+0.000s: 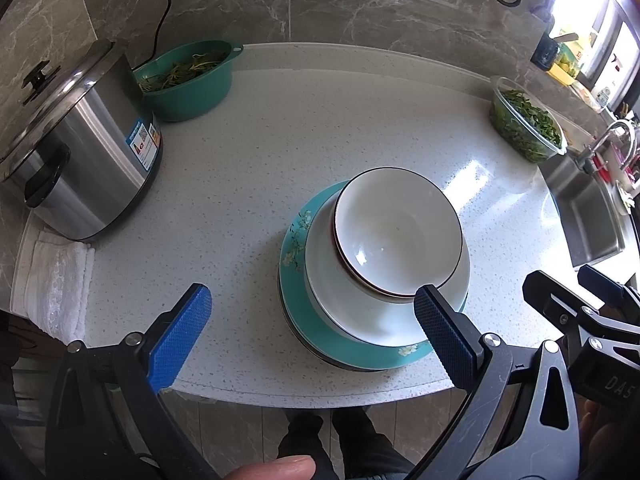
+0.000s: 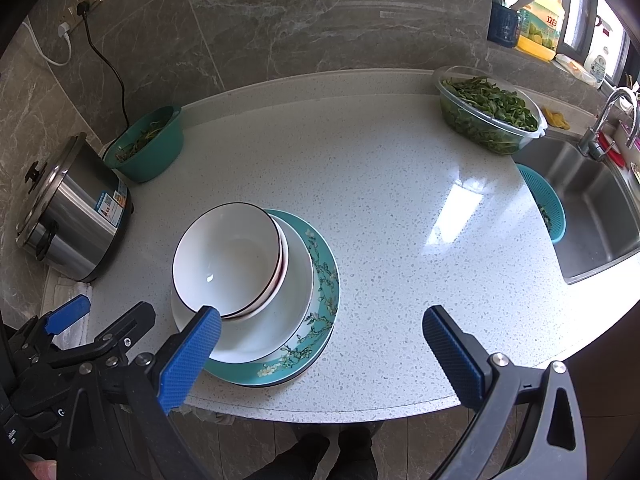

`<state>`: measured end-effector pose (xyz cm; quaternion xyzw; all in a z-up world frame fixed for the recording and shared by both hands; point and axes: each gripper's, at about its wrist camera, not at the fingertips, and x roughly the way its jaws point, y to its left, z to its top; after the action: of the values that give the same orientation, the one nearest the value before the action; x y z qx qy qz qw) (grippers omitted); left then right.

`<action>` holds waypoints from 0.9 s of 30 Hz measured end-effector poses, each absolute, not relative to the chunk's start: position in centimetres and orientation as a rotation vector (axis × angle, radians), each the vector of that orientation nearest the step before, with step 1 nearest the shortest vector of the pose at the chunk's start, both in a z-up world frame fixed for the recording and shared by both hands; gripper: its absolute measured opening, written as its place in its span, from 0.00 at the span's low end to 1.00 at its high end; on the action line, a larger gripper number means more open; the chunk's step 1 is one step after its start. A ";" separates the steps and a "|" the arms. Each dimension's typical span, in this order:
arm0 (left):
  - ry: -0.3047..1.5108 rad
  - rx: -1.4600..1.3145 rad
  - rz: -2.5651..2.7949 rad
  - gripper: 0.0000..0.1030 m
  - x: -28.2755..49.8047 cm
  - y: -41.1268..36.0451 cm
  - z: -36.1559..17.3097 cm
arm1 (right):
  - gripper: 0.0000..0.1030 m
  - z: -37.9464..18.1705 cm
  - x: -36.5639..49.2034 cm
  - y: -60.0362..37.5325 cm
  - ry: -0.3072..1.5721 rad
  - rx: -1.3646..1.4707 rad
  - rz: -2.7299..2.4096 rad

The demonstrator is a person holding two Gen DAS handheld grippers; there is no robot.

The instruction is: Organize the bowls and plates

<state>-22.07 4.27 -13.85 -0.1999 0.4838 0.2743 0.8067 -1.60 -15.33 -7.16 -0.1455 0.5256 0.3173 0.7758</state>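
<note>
White speckled stone countertop [image 1: 320, 128] carries the whole job: one stack standing near its front edge, roughly midway along. The stack consists of a teal round plate with a blossom-branch pattern [image 2: 320, 280] at the visible base (a darker rim shows beneath it in the left wrist view, so another plate may lie under it), a wide white porcelain dish [image 2: 280, 320] on that, and two nested white bowls with dark rims [image 2: 228, 256] on top. All pieces sit level and concentric enough; nothing is tilted.

Left gripper [image 1: 312, 320]: jaws spread wide, holding nothing. The stack lies ahead and to its right; the right-hand blue pad overlaps the near rim of the dish in the picture, though contact cannot be confirmed.

Right gripper [image 2: 320, 344]: jaws likewise spread wide, empty. The stack lies ahead and to its left, its left blue pad over the near rim of the bowls.

Judgement: both tools flank the stack about equally, so neither is clearly nearer. The pieces are round, with no long axis to align to; any grasp must take a rim edge-on.

Legible writing: "DAS" on the black body of the neighbouring gripper in the left wrist view. The stainless steel electric cooker [image 2: 72, 216] at the left bears a blue label, and a yellow bottle [image 2: 540, 28] by the window has red lettering; neither can be read.
</note>
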 end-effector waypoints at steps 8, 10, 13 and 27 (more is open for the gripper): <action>1.039 -0.430 0.585 1.00 -21.9 4.0 -13.9 | 1.00 -7.3 -1.6 -15.3 1.140 -0.317 0.690; 1.038 -0.430 0.586 1.00 -22.0 4.0 -13.9 | 1.00 -7.3 -1.6 -15.3 1.139 -0.318 0.690; 1.037 -0.430 0.586 1.00 -21.9 4.0 -13.9 | 1.00 -7.4 -1.6 -15.2 1.140 -0.321 0.696; 1.029 -0.437 0.584 1.00 -21.9 3.7 -14.0 | 1.00 -7.6 -1.1 -15.0 1.144 -0.325 0.706</action>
<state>-21.88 3.66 -13.99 -0.2044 0.4812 0.2731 0.8075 -1.06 -15.01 -7.62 -0.1497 0.5276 0.3256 0.7702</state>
